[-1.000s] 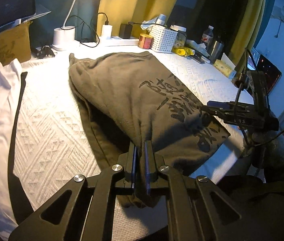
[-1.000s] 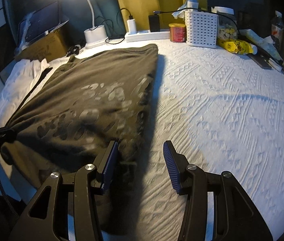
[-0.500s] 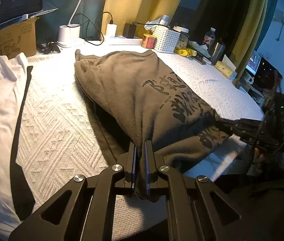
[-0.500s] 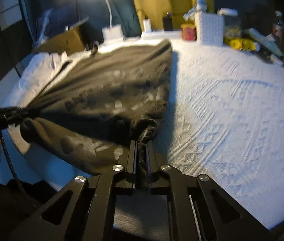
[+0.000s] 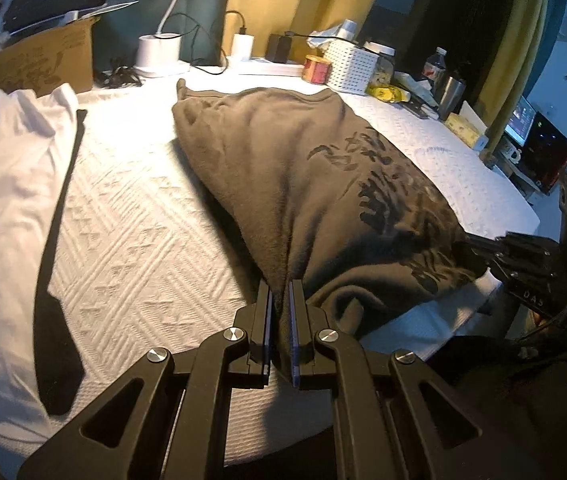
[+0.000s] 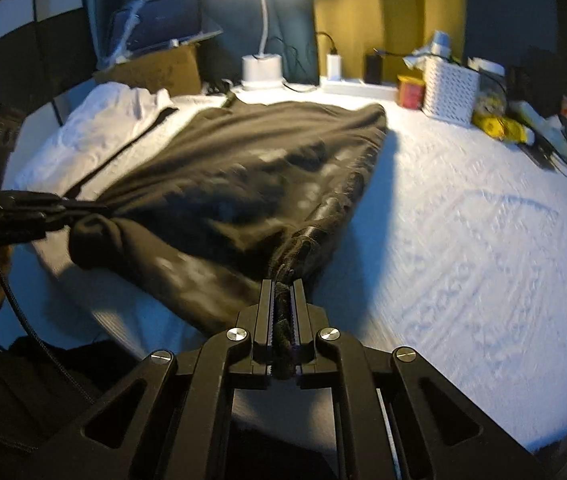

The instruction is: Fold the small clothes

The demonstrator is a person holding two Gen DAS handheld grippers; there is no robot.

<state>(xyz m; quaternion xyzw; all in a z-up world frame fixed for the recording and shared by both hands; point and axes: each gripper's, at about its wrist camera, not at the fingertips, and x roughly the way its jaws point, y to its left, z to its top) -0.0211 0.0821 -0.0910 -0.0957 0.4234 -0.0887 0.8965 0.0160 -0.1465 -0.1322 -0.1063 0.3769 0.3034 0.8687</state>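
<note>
Olive-brown fleece sweatshirt with dark printed lettering (image 5: 323, 184) runs lengthwise straight away from both my grippers across the white textured bedspread (image 5: 131, 216), toward the lamp end. My left gripper (image 5: 281, 300) is clamped on one near hem corner and my right gripper (image 6: 283, 296) has just snapped closed on the other, so the hem hangs stretched between them, ready to go forward, I'd say.

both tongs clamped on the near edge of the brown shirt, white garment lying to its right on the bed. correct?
One error: the white garment lies to the left of the brown shirt, not the right, as the left wrist view shows. The rest holds: left tongs and right tongs are each clamped on the shirt's near edge on the bed.
</note>
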